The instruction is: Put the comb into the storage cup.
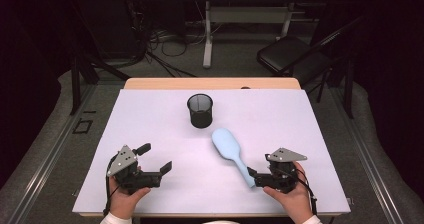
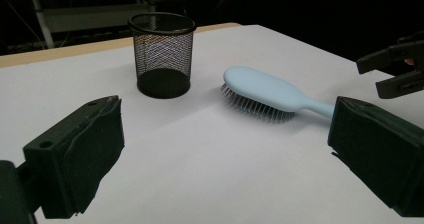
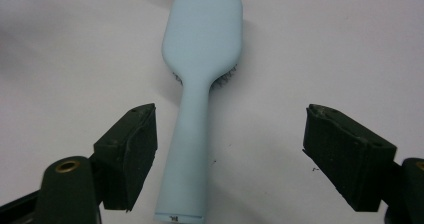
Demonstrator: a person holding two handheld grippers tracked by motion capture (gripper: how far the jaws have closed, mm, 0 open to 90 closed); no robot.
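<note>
Blue hairbrush [image 1: 231,152] lies bristles down in the middle of the white counter [image 1: 150,114], below the black mesh cup [image 1: 200,110], its handle between the wide right tool [image 1: 251,174], ready for grabbing, while the left tool [image 1: 155,157] waits wide open.

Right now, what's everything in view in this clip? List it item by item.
brush: 1, light blue, bristles down on the sheet, handle toward the right tool
cup: 1, black mesh, upright, beyond the brush
sheet: 1, white, covers the table
table: 1, wooden, edge shows at the far side
chair: 1, black, on the floor behind
left tool: 1, black, open, off to the left of the brush
right tool: 1, black, open, jaws either side of the handle, one close beside it
hands: 2, at the near edge
</note>
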